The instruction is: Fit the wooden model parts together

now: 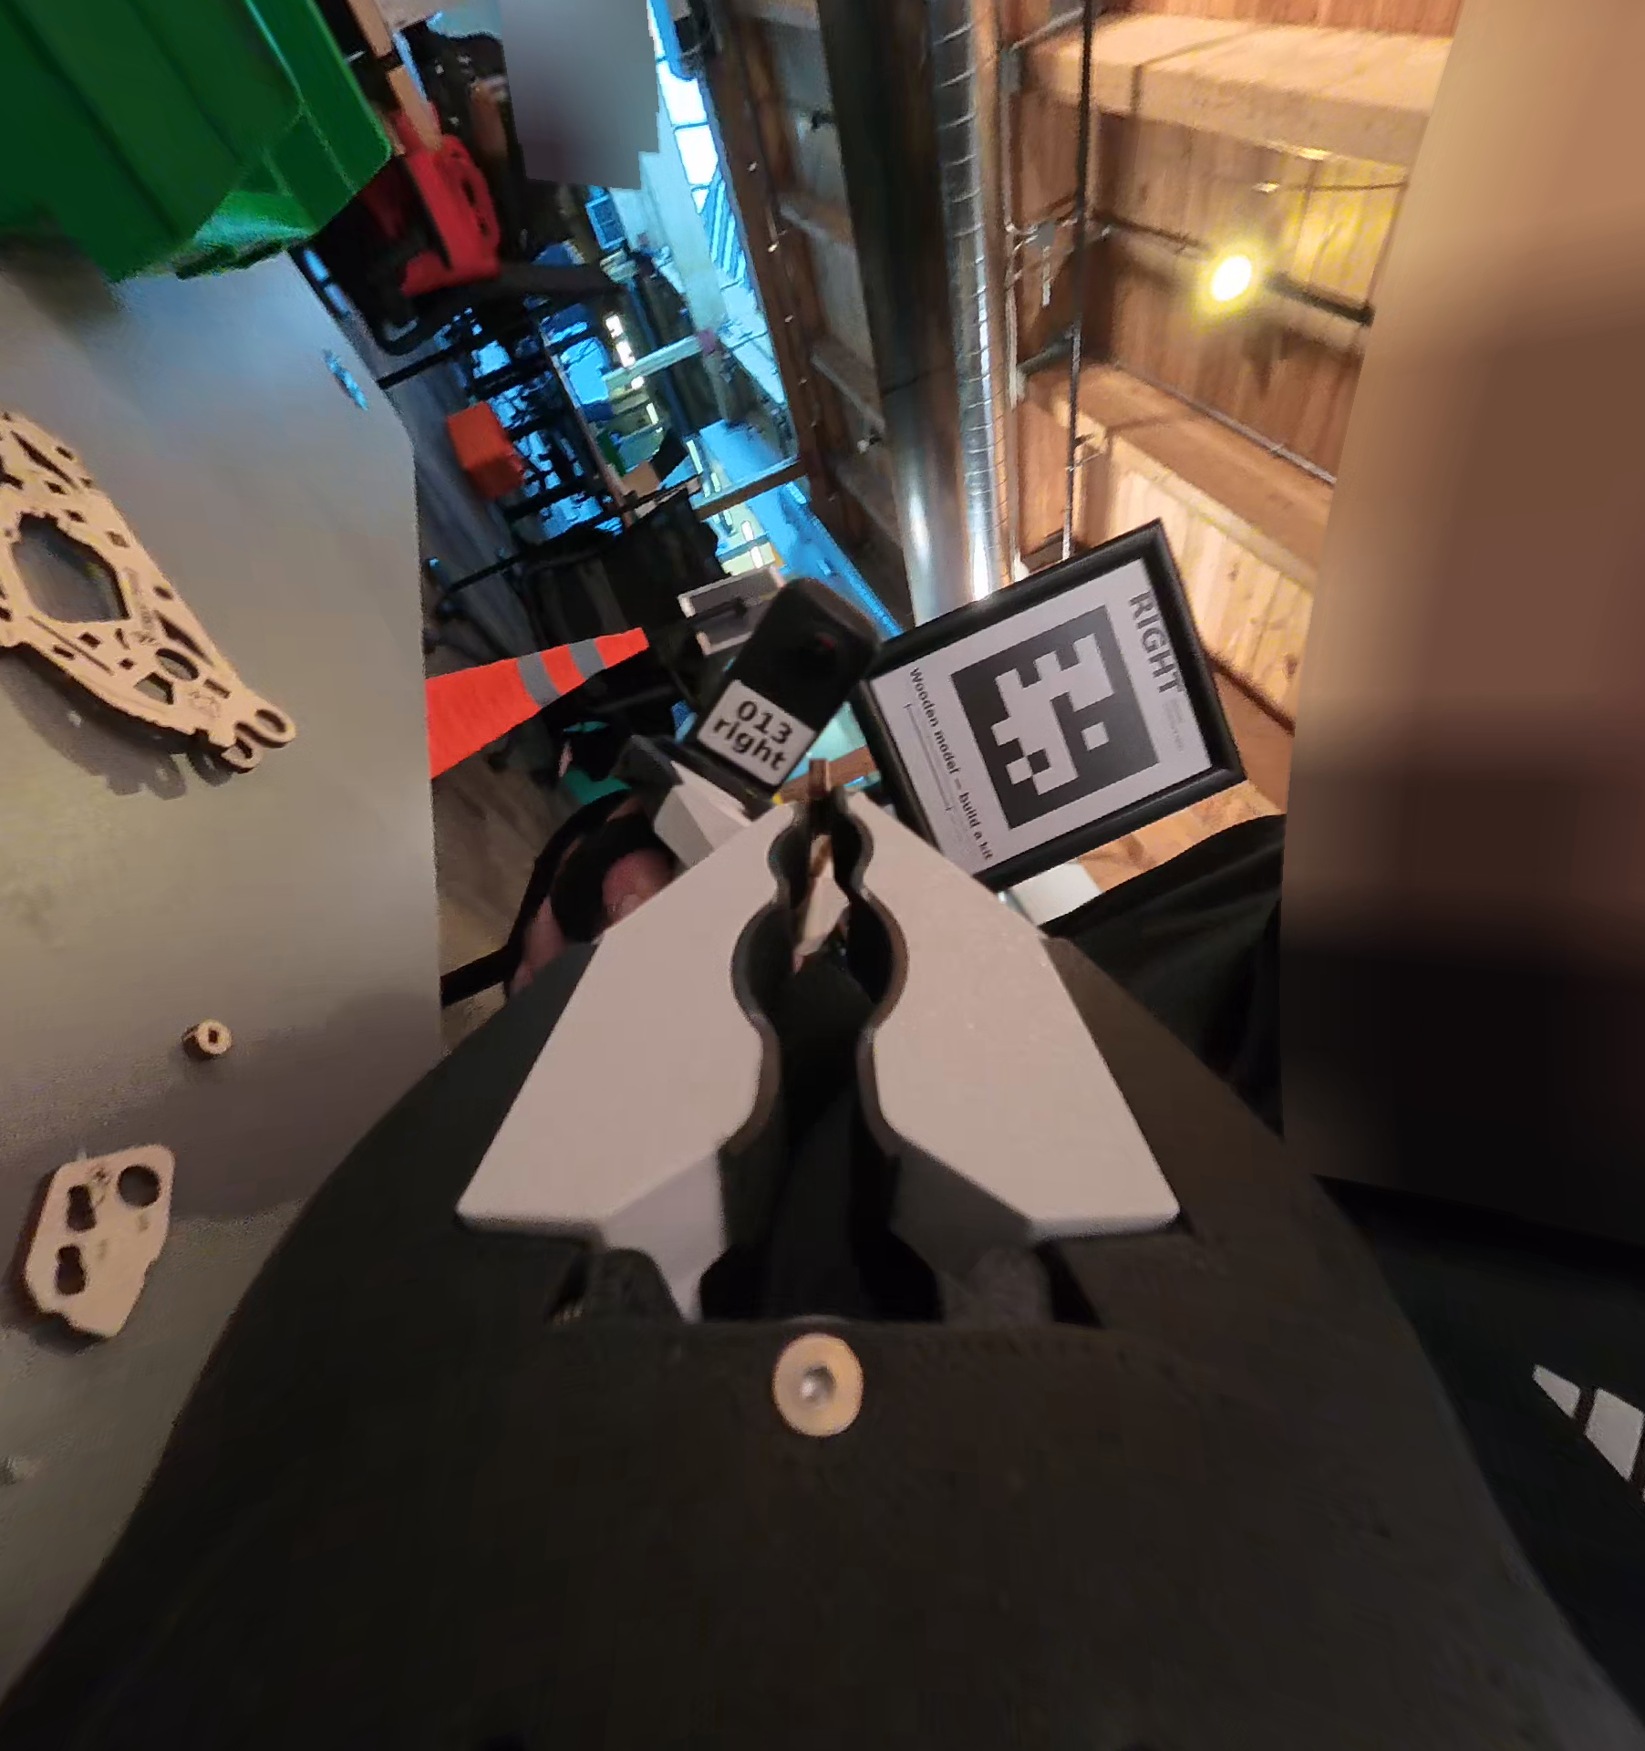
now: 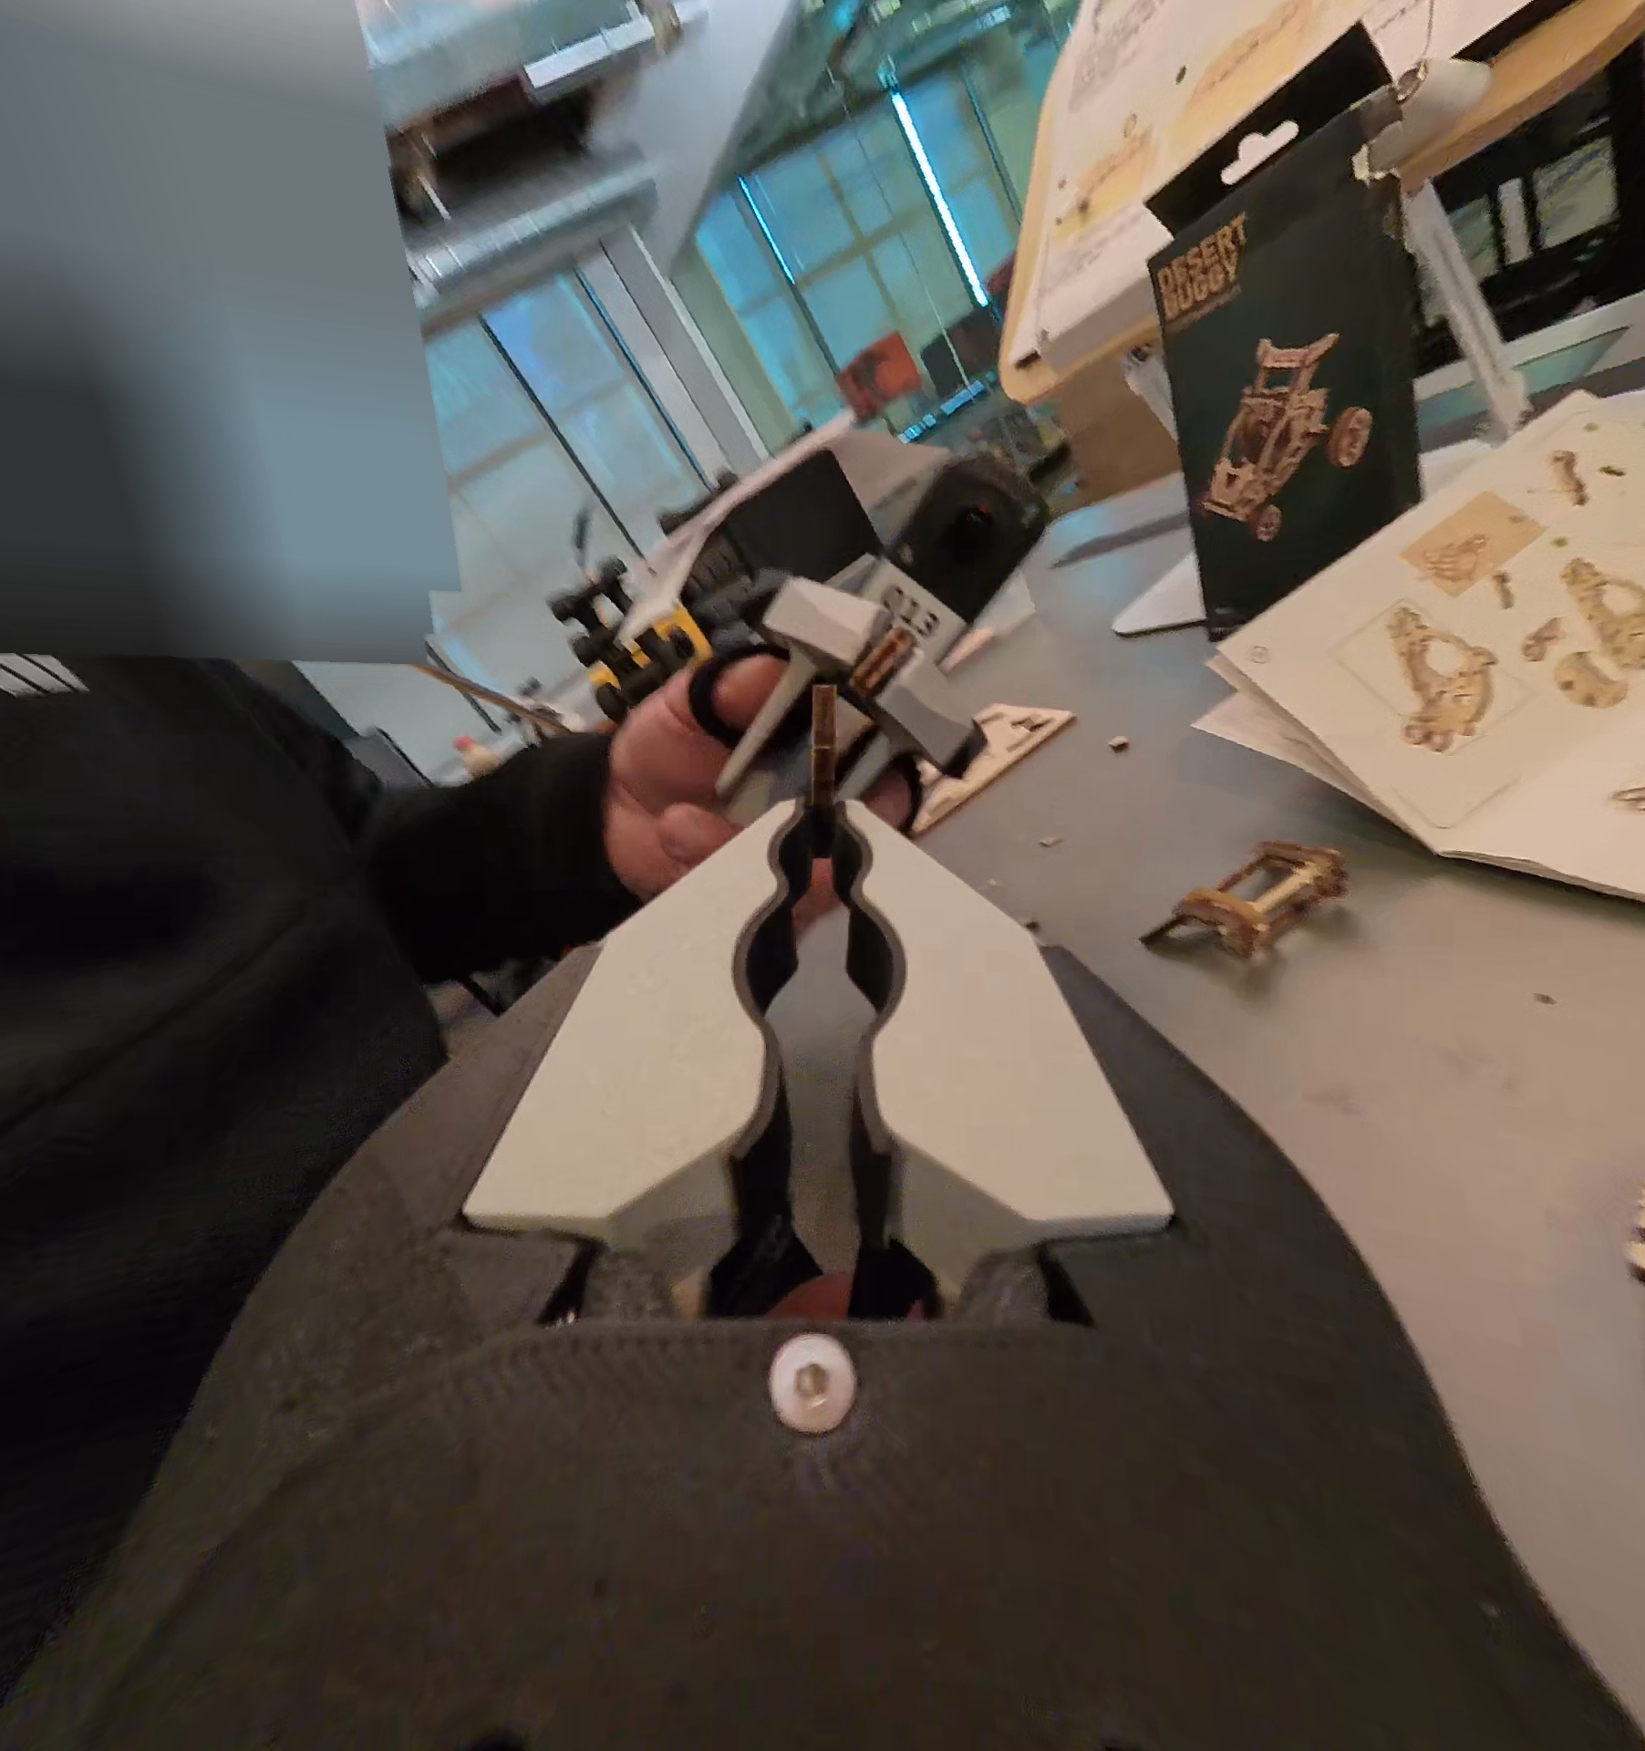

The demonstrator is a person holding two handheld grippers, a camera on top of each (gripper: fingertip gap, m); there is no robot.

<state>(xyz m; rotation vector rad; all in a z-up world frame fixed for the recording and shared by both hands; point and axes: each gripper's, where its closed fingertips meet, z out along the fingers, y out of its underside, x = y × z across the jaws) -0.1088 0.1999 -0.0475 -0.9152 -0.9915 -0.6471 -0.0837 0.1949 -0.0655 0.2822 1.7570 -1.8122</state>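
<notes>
The left gripper (image 1: 823, 815) pinches a thin wooden piece (image 1: 821, 886) — cut wooden parts (image 1: 99, 587) lie on the grey table (image 1: 260, 900).

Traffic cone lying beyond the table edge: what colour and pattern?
Orange cone with grey bands near its tip, seen best in the left wrist view.

Readable writing is carried by a framed sign (image 1: 1051, 706), a camera's white sticker (image 1: 750, 741) and a dark kit box (image 2: 1292, 417).

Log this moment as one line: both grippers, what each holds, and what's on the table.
left gripper: shut on thin wooden piece | right gripper: shut on wooden peg | grippers face each other above table | small wooden frame lying loose
</notes>
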